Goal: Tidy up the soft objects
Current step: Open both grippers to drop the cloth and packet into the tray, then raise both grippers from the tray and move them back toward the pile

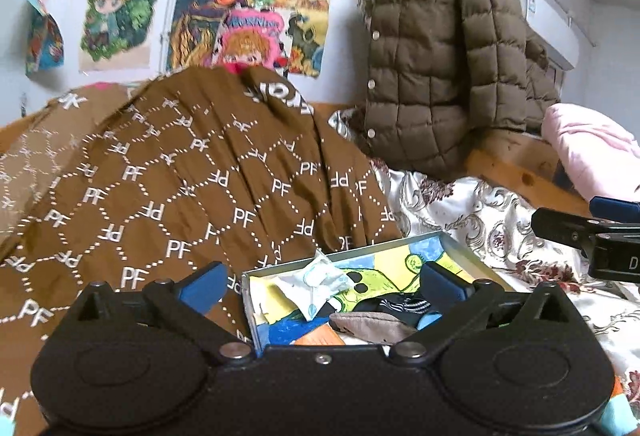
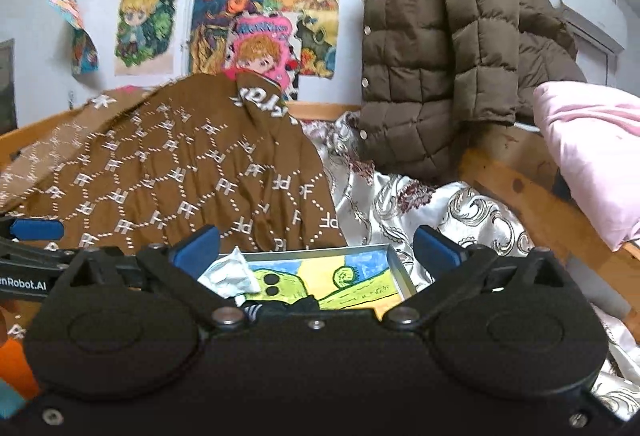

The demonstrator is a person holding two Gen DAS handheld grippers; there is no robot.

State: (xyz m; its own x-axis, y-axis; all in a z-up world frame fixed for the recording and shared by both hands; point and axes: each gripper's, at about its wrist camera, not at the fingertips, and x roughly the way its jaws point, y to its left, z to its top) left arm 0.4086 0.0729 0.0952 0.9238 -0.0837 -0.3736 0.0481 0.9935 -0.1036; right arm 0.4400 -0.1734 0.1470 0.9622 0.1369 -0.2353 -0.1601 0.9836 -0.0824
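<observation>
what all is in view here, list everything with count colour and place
blanket: one, brown with white PF letters, heaped on the bed at left
jacket: one, brown quilted, hanging at the back right
tray: one, grey rim, painted green, yellow and blue inside, on the bed in front of the tongs
white packet: one, white, in the tray at its left end
sock: one, black with white stripes, in the tray
grey cloth: one, grey-brown, at the tray's near edge
bedsheet: one, white with dark red flowers, under the tray
pillow: one, pink, on the wooden bed frame at right
drawings: many, multicoloured, on the wall
air conditioner: one, white, top right wall
left tongs: one, black with blue pads, open, empty
right tongs: one, same colours, open, empty
</observation>
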